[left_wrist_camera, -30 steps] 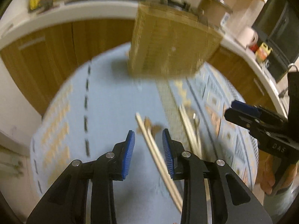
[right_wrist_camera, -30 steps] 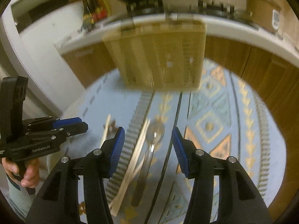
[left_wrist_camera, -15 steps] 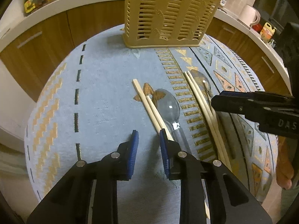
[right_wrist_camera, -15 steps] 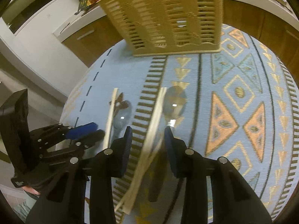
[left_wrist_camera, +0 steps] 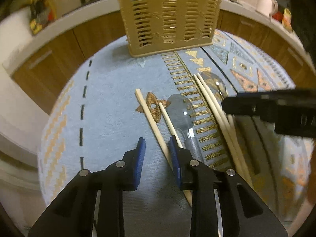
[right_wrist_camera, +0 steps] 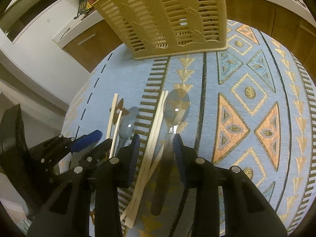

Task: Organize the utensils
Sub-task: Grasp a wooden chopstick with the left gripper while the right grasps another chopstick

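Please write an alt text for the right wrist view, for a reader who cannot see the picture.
The right claw hangs open over a pair of chopsticks and a clear spoon lying on a blue patterned cloth. To its left, the left claw is beside a second chopstick pair and spoon. A beige slotted utensil basket stands behind them.

bare blue cloth [left_wrist_camera: 110, 122] lies open left of the chopsticks [left_wrist_camera: 152, 122]; the slatted basket [left_wrist_camera: 167, 15] blocks the far edge.
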The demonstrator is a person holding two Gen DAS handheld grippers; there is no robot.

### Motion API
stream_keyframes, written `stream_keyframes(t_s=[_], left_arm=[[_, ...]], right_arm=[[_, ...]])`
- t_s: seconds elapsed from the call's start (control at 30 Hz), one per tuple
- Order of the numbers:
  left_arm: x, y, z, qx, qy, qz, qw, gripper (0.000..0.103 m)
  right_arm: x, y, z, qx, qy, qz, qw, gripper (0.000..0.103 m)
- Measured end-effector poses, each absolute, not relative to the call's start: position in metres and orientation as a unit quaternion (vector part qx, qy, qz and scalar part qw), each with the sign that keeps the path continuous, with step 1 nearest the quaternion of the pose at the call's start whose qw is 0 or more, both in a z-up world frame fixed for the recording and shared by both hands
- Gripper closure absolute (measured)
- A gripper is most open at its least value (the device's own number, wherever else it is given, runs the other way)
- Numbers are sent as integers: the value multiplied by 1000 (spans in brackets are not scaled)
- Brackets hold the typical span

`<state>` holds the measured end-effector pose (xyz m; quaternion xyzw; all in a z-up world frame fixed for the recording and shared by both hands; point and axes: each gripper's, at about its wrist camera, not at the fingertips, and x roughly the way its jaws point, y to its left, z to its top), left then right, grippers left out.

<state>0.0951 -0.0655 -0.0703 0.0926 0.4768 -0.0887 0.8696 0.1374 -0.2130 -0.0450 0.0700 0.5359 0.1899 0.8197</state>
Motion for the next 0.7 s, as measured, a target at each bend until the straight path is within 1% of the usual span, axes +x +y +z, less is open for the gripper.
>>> stream_keyframes(t_s=[0.1, 0.17, 0.23, 0.4, 0.43, 0.47, 0.53, 0.7], left_arm=[[97, -64, -69, 94, 480, -96, 867, 95], [100, -56, -67, 76, 487, -107, 863, 95], [104, -45, -65, 48, 497, -116, 859, 99], [107, -17, -65, 0, 506, -111, 856, 99], [108, -9, -65, -17, 509, -116, 853, 99], [107, -3, -66, -28, 511, -116, 852, 99], [109, 5, -66, -44, 513, -119, 849, 99], [115, 11, -67, -72, 533, -149, 830, 99]], right_arm=[[141, -212, -44, 76, 543, 200, 812, 71], [144, -210, -44, 81, 549, 210, 805, 71], [149, -207, -45, 83, 559, 214, 797, 71], [161, -196, -53, 81, 577, 205, 786, 71], [162, -192, -54, 71, 579, 198, 787, 72], [164, -188, -54, 63, 581, 193, 788, 77], [165, -182, -54, 38, 583, 179, 791, 81], [169, -167, -54, -3, 595, 164, 787, 81]])
